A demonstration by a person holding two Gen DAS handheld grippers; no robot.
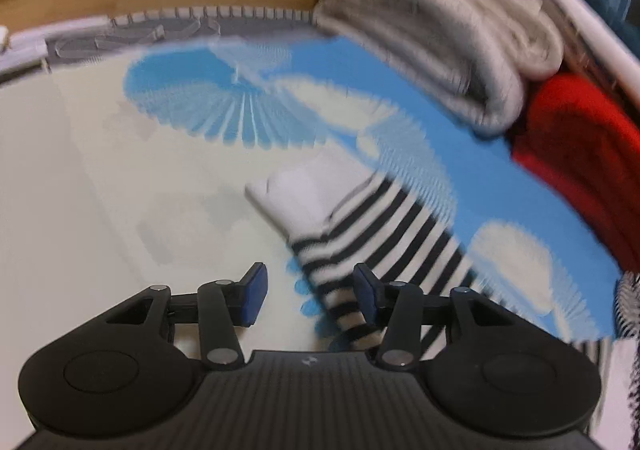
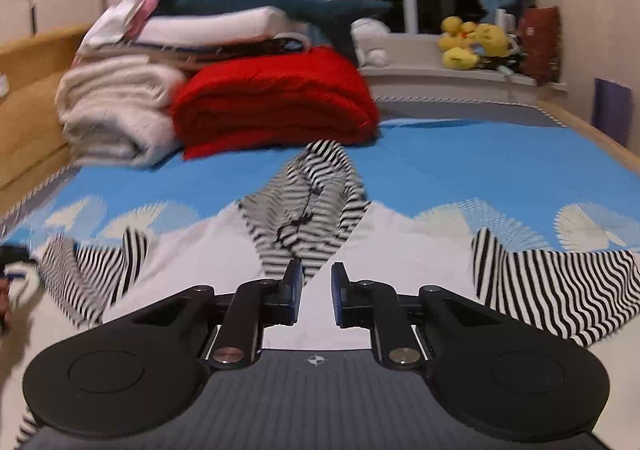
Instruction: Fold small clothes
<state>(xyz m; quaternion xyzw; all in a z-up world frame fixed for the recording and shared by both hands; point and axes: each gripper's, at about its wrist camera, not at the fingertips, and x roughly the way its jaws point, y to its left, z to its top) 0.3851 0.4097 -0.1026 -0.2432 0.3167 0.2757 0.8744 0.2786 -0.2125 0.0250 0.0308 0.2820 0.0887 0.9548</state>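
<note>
Both tools look the same. The left gripper has a matte black body with fine ribs along its top and a small white mark in the centre. Two round black discs sit at its sides. Black link arms carry silver round screws. The fingers end in blue pads. The right gripper shows the same parts.

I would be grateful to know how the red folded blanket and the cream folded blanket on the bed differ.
The red blanket is bright red and looks fairly smooth; the cream blanket is off-white and fluffy. In the right wrist view the red blanket lies to the right of the cream one, touching it. The cream blanket carries a pile of folded laundry; the red one's top looks mostly bare. Both are folded in thick layers on the blue bedspread.
</note>
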